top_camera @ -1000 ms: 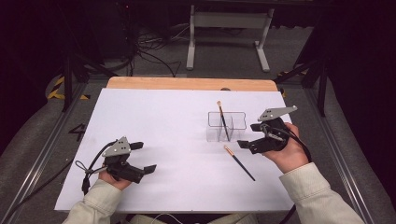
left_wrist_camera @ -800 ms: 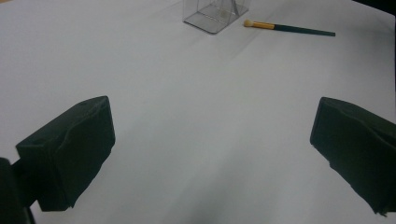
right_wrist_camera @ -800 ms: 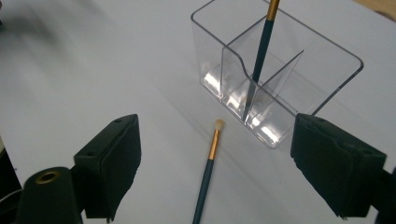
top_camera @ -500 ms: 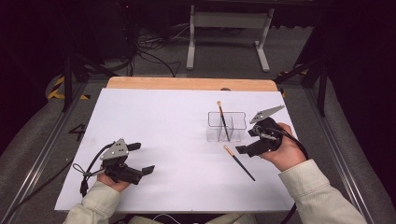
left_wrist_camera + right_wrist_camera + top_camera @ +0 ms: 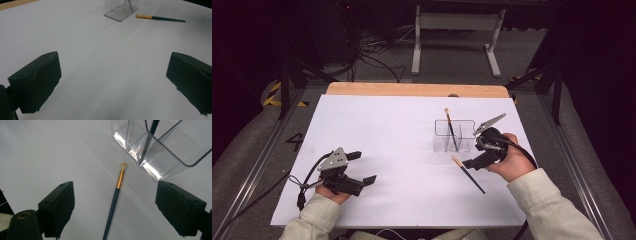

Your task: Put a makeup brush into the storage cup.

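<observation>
Reaching toward the loose brush (image 5: 115, 197), you are holding your right gripper (image 5: 478, 151) just above it with the jaws standing wide apart and nothing between the pads yet. The brush is lying flat on the white table (image 5: 377, 130), just beside the clear holder (image 5: 455, 136), with its pale tip pointing toward the holder wall. Another brush (image 5: 450, 128) is already standing tilted inside the holder. The one on the table is looking thin, light and stiff, so it is likely to roll or slide away if you are pushing it from one side. The dark handle is probably the best place to be grabbing it, near the middle, not the soft tip or the shiny gold band. You are bending your right hand (image 5: 507, 162) down and toward the middle of the table, so the jaws are sitting on each side of the handle. Your left gripper (image 5: 354, 170) is resting low near the front left of the table, well apart from the brush, with its jaws open too and holding nothing. Your left hand (image 5: 329, 192) is lying still behind it.
</observation>
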Demonstrator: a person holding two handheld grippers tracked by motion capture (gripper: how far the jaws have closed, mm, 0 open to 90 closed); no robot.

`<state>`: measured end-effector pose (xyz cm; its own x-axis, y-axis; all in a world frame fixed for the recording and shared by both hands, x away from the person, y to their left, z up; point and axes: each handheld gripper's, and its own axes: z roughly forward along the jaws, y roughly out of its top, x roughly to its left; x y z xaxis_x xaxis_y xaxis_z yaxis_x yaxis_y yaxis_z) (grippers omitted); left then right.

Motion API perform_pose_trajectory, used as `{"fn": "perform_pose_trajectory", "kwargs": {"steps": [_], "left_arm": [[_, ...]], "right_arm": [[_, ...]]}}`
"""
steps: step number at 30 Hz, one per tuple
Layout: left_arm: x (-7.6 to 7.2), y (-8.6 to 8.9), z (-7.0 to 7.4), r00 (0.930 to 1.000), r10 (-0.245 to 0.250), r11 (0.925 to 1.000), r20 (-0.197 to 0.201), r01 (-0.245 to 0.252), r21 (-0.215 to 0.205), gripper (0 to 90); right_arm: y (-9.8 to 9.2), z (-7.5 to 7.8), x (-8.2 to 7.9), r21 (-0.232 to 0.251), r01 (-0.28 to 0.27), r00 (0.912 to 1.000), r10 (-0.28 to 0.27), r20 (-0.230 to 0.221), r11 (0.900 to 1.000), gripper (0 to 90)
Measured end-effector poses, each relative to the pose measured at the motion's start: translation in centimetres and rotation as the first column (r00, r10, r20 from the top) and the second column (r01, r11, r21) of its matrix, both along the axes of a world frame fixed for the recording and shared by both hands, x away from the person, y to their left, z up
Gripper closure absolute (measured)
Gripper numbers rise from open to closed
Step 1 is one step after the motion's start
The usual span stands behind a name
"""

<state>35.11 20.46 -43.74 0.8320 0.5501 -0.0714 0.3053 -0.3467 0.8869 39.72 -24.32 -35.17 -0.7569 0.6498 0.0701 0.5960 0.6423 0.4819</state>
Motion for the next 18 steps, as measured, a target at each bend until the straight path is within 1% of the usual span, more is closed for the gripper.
{"fn": "perform_pose_trajectory", "kwargs": {"steps": [6, 9, 10, 13, 18], "left_arm": [[0.2, 0.1, -0.1, 1.0, 0.003, 1.0, -0.009, -0.003, -0.002, 0.2], [0.2, 0.1, -0.1, 1.0, 0.001, 1.0, -0.006, -0.001, -0.005, 0.2], [0.2, 0.0, -0.1, 1.0, 0.0, 1.0, -0.007, 0.0, -0.005, 0.2], [0.2, 0.0, -0.1, 1.0, 0.0, 1.0, -0.006, 0.0, -0.005, 0.2], [0.2, 0.1, -0.2, 1.0, 0.002, 1.0, -0.009, -0.002, -0.004, 0.2]], "right_arm": [[0.1, -0.6, 0.2, -0.029, 0.007, 0.9993, -0.008, -0.038, 1.0, 19.9], [0.1, -1.0, 0.3, -0.049, 0.011, 0.9984, -0.014, -0.054, 0.999, 20.1], [0.1, -1.0, 0.3, -0.049, 0.011, 0.9984, -0.014, -0.054, 0.999, 20.1], [0.2, -1.4, 0.4, -0.067, 0.013, 0.9971, -0.018, -0.074, 0.998, 21.2], [0.4, -2.2, 0.7, -0.083, 0.015, 0.9947, -0.023, -0.1, 0.996, 23.8]]}}
